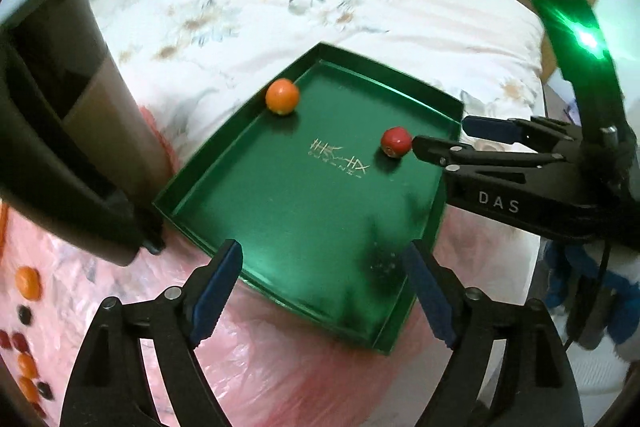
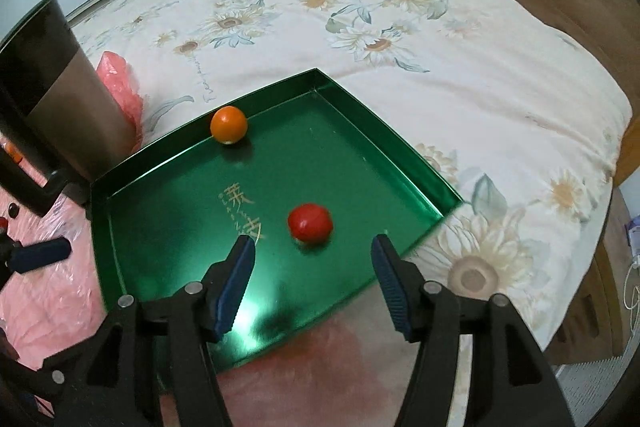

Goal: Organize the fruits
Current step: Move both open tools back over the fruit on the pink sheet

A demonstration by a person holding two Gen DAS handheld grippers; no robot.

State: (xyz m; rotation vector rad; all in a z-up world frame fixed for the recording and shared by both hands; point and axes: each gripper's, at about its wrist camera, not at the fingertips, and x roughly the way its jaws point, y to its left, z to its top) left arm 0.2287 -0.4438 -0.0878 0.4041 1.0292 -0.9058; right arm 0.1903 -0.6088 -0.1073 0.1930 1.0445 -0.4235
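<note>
Resting loose in the green tray (image 2: pixel 132 183), the red tomato (image 2: pixel 310 223) and orange fruit (image 2: pixel 229 125) look small, smooth and roll-prone, best pinched gently across the middle, with left tool (image 1: pixel 324 291) and right tool (image 2: pixel 314 279) both released.

A tray (image 2: pixel 120 203) lies on a bed quilt (image 2: pixel 400 39), its near edge over a plastic sheet (image 2: pixel 48 291). Inside it, one round fruit (image 2: pixel 228 124) sits against the far-left wall, and a second fruit (image 2: pixel 310 223) sits nearer, well apart from it. More small fruits (image 1: pixel 27 281) lie on the sheet left of the tray.
</note>
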